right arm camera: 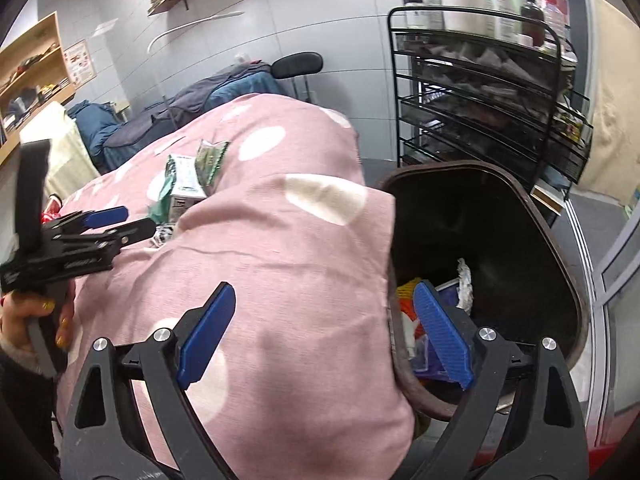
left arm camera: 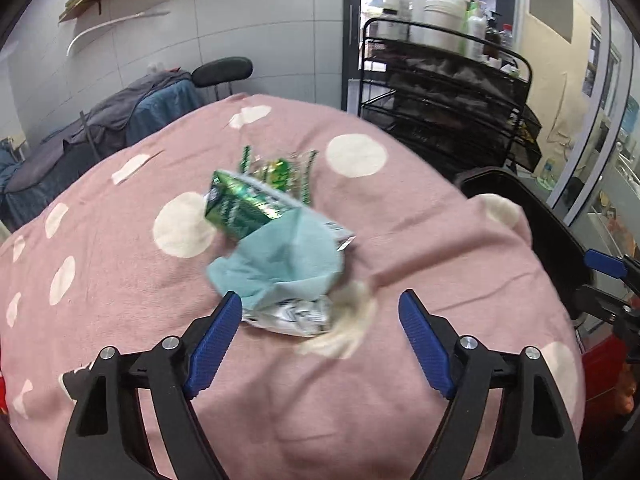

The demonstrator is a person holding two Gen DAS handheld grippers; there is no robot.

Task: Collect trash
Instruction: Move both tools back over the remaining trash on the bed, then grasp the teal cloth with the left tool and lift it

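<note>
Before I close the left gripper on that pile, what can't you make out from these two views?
- Crumpled wrapper, left wrist view: the teal tissue covers its upper part.
- Green carton: print motion-blurred, unreadable.
- Trash bin, right wrist view: the right gripper and the pink blanket hide part of its contents; the depths are dark.
- Left gripper: open; contact with the pile unclear.

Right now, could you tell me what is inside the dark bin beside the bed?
The dark bin already holds trash: crumpled silvery foil and colourful wrappers. The right gripper and the bin's near wall hide the rest.
</note>
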